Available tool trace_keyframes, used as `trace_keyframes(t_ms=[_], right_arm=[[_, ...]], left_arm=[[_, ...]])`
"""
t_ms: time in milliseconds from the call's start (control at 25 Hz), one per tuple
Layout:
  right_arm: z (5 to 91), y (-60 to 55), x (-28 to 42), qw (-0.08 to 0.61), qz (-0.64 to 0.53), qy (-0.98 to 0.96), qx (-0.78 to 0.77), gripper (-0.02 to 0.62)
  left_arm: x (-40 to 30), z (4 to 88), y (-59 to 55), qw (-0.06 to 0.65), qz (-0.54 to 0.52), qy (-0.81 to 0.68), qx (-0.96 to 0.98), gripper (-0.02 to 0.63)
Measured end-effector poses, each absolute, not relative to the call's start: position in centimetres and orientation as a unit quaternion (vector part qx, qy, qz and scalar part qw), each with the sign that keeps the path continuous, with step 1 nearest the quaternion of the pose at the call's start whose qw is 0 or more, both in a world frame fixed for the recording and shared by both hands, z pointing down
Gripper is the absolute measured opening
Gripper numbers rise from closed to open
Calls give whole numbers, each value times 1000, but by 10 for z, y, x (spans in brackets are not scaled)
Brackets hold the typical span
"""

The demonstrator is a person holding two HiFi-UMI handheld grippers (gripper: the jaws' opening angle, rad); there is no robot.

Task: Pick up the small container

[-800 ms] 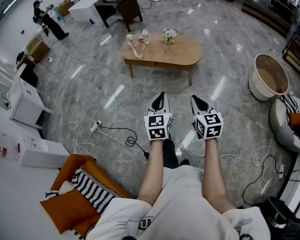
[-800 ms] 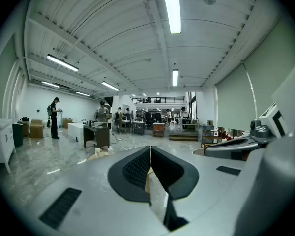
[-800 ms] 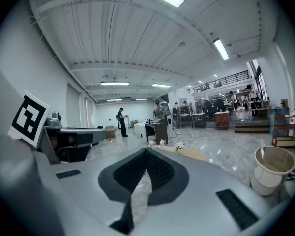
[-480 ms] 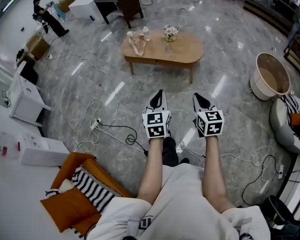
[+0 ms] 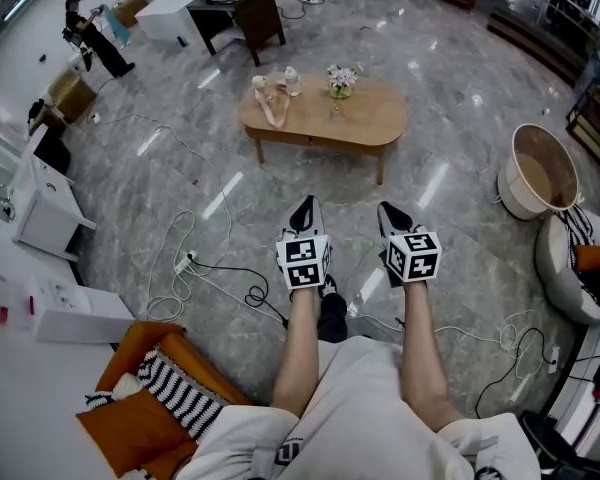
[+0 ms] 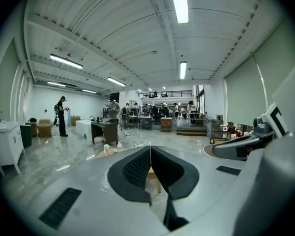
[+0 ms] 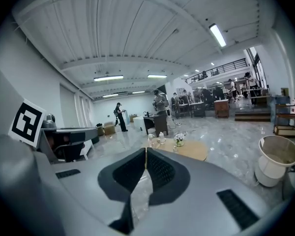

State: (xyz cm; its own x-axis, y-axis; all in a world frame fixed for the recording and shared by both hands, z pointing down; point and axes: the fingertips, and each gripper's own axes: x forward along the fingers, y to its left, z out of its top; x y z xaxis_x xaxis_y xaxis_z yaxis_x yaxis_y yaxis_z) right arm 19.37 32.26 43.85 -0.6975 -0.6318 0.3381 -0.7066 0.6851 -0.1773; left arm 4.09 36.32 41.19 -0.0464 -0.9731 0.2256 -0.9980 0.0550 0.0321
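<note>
The small container (image 5: 292,76) is seen far ahead on the table (image 5: 380,118), more in line with the left gripper (image 5: 302,211). This one and the right gripper (image 5: 391,214) are closed, with nothing held.

This is a large open hall set up as a work lab, with a patch of living-room furniture in the middle. The ceiling (image 6: 137,38) is high and ribbed, hung with long strip lights (image 6: 179,3), and a railed mezzanine (image 6: 164,93) crosses the far end. The polished grey stone floor (image 5: 150,198) carries loose cables (image 5: 220,268) and a power strip (image 5: 188,260). Home pieces stand like islands: a low oval wooden counter (image 5: 370,118) with a vase of flowers (image 5: 340,78), and an orange sofa (image 5: 150,333) with a striped cushion (image 5: 180,393). Around them are a dark work desk (image 5: 245,13), white cabinets (image 5: 45,208) and a standing person (image 5: 95,43).
</note>
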Motion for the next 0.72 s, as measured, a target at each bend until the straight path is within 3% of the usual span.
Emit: trace_keyframes(t_ms=[720], right_arm=[[435, 211, 126, 142, 143, -905, 376, 71]], left_arm=[[-40, 395, 249, 71, 57, -733, 674, 9]])
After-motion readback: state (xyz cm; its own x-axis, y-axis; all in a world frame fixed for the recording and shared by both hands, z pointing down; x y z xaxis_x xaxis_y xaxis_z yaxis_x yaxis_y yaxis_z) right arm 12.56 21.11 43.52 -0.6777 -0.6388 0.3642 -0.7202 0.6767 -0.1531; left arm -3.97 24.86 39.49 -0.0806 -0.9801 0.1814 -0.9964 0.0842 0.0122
